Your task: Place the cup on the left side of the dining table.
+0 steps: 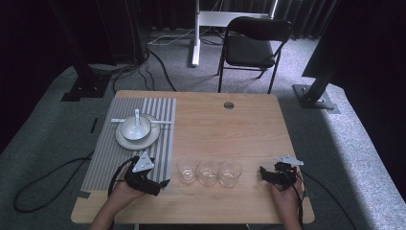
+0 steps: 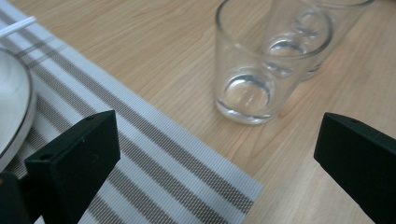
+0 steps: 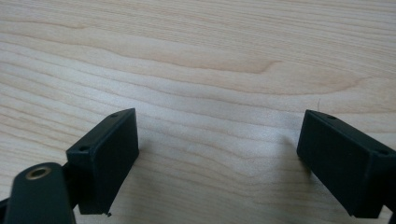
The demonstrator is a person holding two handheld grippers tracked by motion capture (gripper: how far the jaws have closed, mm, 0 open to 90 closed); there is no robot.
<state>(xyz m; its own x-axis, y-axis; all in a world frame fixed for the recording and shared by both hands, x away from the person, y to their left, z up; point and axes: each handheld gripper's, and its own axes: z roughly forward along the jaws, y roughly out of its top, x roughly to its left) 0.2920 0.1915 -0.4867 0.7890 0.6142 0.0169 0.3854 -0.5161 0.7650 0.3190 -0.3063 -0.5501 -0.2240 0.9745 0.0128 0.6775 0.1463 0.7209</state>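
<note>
Three clear glasses stand in a row near the table's front edge: left glass (image 1: 186, 171), middle glass (image 1: 208, 172), right glass (image 1: 230, 173). My left gripper (image 1: 165, 183) rests open at the striped placemat's (image 1: 125, 143) front right corner, pointing at the row. In the left gripper view (image 2: 219, 154) the nearest glass (image 2: 261, 70) stands upright just ahead of the wide-apart jaws, the others lined up behind it. My right gripper (image 1: 262, 171) lies open to the right of the glasses; in the right gripper view (image 3: 217, 158) bare wood shows between its jaws.
A white plate (image 1: 125, 139) with a bowl (image 1: 135, 127) and spoon (image 1: 138, 119) sits on the placemat at the back left, with a white stick (image 1: 163, 122) beside it. A cable hole (image 1: 229, 105) is near the table's far edge. A black chair (image 1: 253, 45) stands beyond the table.
</note>
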